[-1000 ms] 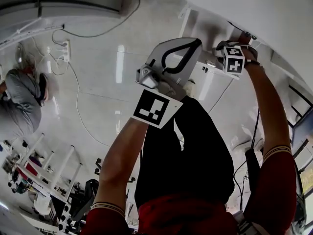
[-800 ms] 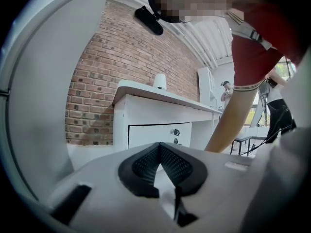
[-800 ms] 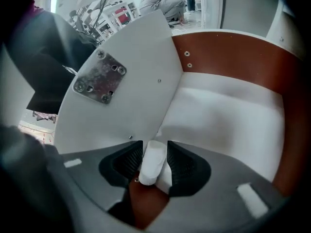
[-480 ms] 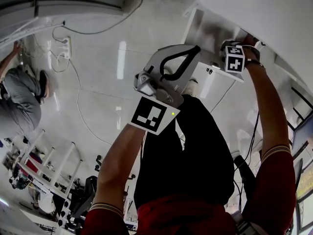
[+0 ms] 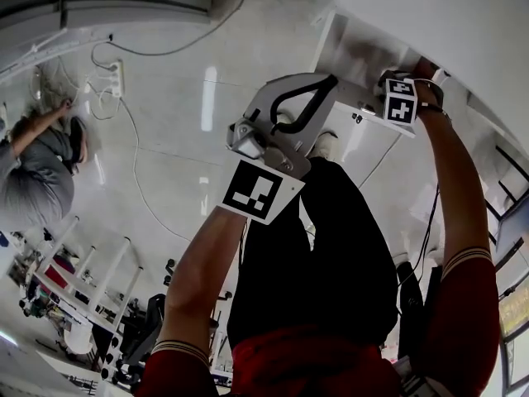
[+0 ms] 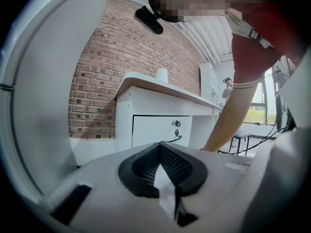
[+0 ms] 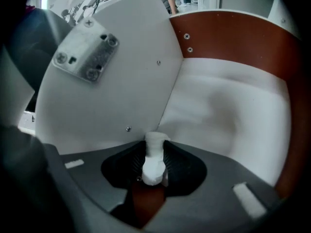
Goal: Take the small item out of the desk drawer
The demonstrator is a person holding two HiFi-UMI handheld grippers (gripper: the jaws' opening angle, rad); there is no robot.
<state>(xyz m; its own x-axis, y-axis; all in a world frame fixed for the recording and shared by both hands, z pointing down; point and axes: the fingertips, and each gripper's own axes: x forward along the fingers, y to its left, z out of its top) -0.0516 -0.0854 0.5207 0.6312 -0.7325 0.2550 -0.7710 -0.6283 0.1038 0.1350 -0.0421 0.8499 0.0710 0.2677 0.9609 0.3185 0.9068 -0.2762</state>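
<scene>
The white desk drawer (image 5: 351,52) stands pulled out under the desk top (image 5: 446,23). My right gripper (image 5: 388,79) reaches down into it, its marker cube showing at the rim. In the right gripper view a small white item (image 7: 155,152) stands upright between the black pads (image 7: 177,166). The right gripper (image 7: 154,154) has just been closing and its jaws now press the item from both sides. My left gripper (image 5: 326,85) hangs in front of the drawer. In its own view the left gripper (image 6: 159,147) is shut with nothing held.
The drawer has a white side wall with a metal plate (image 7: 87,55), a brown inner panel (image 7: 233,38) and a white floor (image 7: 228,110). Another white desk (image 6: 160,98) stands by a brick wall (image 6: 107,67). A crouching person (image 5: 37,168), cables (image 5: 140,188) and racks (image 5: 83,288) occupy the left.
The right gripper's cube has shifted slightly deeper toward the drawer. The left gripper has barely moved. The crouching person at the left has reached an arm toward the wall.
</scene>
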